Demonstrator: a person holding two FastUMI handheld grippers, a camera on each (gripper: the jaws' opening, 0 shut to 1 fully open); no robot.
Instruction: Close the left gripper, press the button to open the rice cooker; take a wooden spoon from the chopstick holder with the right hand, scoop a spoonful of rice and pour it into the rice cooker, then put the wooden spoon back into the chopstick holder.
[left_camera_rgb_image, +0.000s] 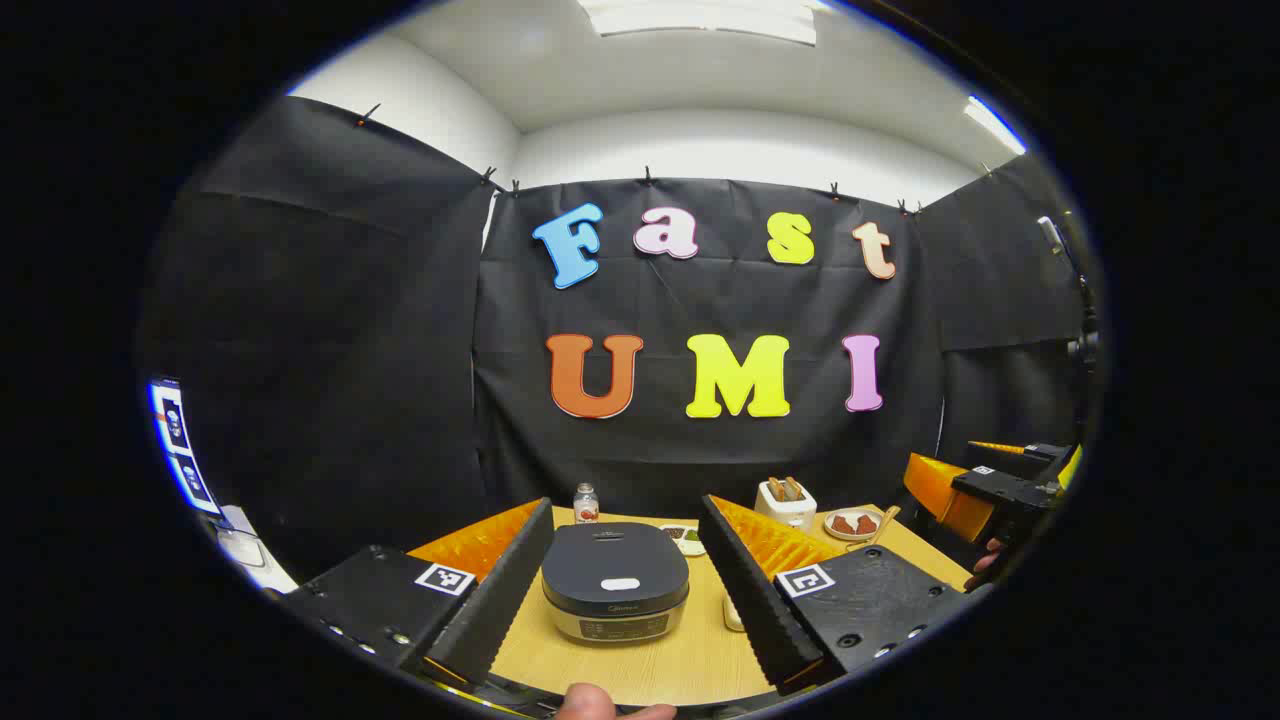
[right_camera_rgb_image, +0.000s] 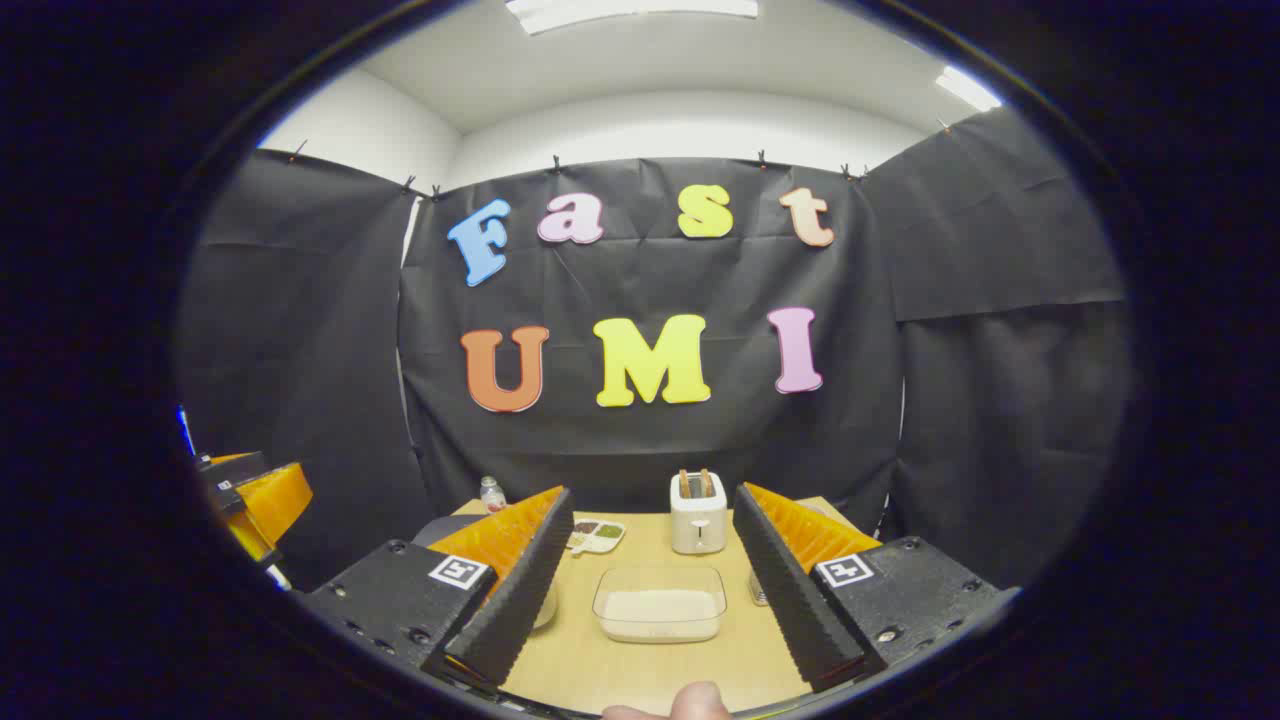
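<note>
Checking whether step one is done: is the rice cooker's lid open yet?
No: in the left gripper view the rice cooker sits with its dark lid flat down, framed by the open left gripper.

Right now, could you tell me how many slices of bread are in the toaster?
2: both stand side by side in the slots on top of the toaster, the left slice and the right slice.

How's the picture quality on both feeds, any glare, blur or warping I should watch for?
Left gripper view: sharp, evenly lit; rice cooker lid carries a soft sheen, edges bend from the fisheye. Right gripper view: sharp too; clear rice container shows mild reflections, ceiling light blows out.
</note>
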